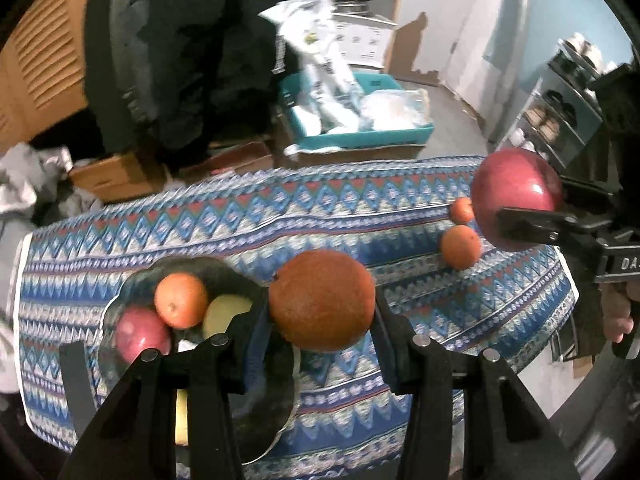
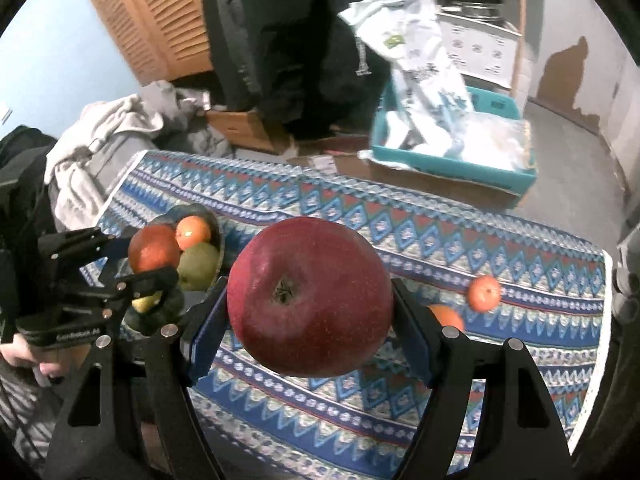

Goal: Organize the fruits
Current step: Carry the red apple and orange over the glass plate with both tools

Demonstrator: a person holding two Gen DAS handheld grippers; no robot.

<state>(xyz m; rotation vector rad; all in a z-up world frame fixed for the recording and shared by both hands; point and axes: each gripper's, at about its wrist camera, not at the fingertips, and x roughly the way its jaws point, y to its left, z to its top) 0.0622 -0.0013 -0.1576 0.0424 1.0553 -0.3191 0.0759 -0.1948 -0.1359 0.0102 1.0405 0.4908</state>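
Note:
My left gripper [image 1: 322, 320] is shut on a large orange [image 1: 322, 300] and holds it above the table, just right of a dark bowl [image 1: 224, 276]. The bowl holds a small orange [image 1: 181, 300], a red apple [image 1: 142, 334] and a yellow-green fruit [image 1: 226, 314]. My right gripper [image 2: 310, 316] is shut on a big red apple [image 2: 310, 296] above the patterned tablecloth [image 2: 400, 220]. Two small oranges [image 2: 484, 293] [image 2: 446, 316] lie on the cloth to the right. The right gripper with its apple [image 1: 516, 196] also shows in the left wrist view.
A teal bin [image 2: 456, 164] with white bags stands on cardboard beyond the table's far edge. A person in dark clothes [image 2: 288, 48] stands behind the table. Grey cloth [image 2: 112, 132] is piled at the far left. Metal shelves [image 1: 568, 108] stand at the right.

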